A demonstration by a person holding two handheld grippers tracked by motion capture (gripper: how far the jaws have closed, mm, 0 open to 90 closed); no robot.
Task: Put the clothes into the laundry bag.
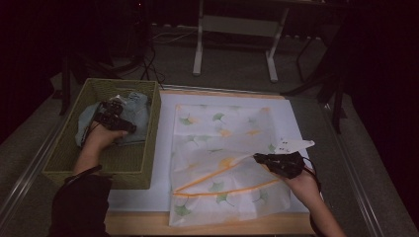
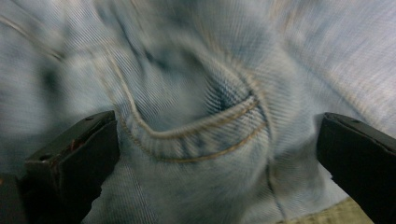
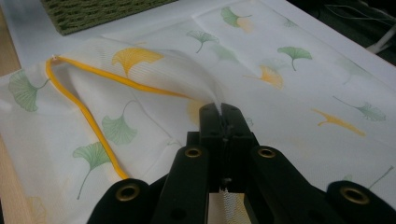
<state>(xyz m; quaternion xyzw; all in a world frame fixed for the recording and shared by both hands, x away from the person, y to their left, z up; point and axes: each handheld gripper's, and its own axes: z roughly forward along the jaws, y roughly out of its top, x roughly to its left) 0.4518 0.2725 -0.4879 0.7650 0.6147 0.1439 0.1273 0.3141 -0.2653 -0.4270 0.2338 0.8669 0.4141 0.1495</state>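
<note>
A white mesh laundry bag (image 1: 222,133) printed with green and yellow leaves lies flat on the table. My right gripper (image 1: 257,158) is shut on its upper layer near the orange-edged opening (image 1: 222,170) and holds that layer lifted. In the right gripper view the jaws (image 3: 219,108) pinch the mesh of the bag (image 3: 280,93). My left gripper (image 1: 122,117) is inside the green woven basket (image 1: 99,177), open, just above light blue jeans (image 1: 136,106). In the left gripper view the gripper (image 2: 217,140) has its jaws wide apart on either side of a pocket of the jeans (image 2: 196,93).
The bag rests on a white sheet (image 1: 165,106) over the wooden tabletop. The basket stands at the table's left, and its corner (image 3: 93,11) appears in the right gripper view. White table legs (image 1: 200,44) and cables are on the floor behind.
</note>
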